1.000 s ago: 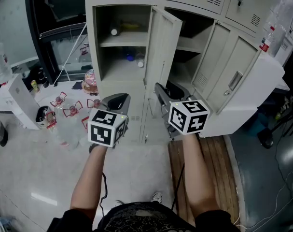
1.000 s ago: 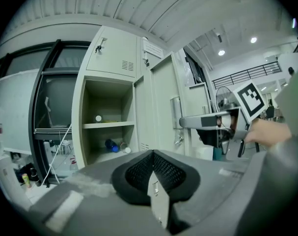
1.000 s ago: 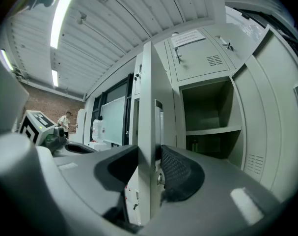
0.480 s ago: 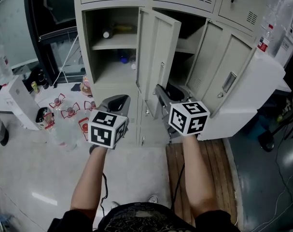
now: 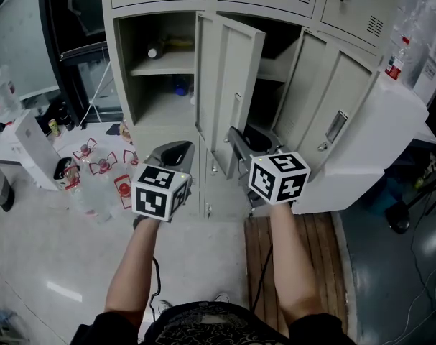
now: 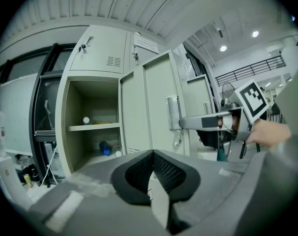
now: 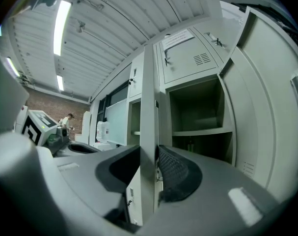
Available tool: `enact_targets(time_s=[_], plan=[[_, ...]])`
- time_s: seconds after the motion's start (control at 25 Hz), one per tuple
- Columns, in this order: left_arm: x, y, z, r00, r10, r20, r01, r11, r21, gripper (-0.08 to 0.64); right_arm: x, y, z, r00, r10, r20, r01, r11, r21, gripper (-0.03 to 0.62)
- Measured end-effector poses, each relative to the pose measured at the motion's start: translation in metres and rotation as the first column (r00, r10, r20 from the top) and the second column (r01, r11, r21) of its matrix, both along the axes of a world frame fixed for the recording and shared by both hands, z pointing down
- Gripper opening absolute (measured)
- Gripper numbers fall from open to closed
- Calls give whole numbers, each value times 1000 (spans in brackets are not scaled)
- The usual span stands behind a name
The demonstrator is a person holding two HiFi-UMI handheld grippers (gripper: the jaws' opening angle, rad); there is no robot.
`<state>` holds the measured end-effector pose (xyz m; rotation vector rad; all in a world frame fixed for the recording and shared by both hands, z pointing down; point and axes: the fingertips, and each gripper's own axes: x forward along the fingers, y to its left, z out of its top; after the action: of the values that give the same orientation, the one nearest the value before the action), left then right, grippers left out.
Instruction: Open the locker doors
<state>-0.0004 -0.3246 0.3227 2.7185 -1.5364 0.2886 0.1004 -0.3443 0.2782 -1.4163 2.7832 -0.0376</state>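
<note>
The upper grey steel shelf (image 5: 176, 63) of the open left locker compartment (image 5: 116, 70) carries a white-capped bottle (image 5: 154, 52) and a yellow item (image 5: 176, 44). The compartment bottom panel (image 5: 156, 110) carries a blue container (image 5: 178, 90). The pale glossy floor (image 5: 52, 250) carries clear plastic bottles with red labels (image 5: 103, 166) and a slatted wooden platform (image 5: 329, 250).

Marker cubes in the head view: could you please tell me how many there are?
2: the left cube, lower left of centre, and the right cube, beside the ajar locker door. None appears hidden.
</note>
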Motion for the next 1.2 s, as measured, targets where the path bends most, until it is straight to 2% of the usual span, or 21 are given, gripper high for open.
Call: enact_targets(time_s=[0.44, 1.2], plan=[[-4, 2, 6, 1000, -23, 10, 23, 1000, -12, 0, 0, 0, 1, 1000, -2, 2, 2, 1000, 1, 115], [-25, 19, -1, 999, 49, -19, -49, 999, -2, 0, -4, 25, 6, 992, 124, -25, -124, 992, -16, 117]])
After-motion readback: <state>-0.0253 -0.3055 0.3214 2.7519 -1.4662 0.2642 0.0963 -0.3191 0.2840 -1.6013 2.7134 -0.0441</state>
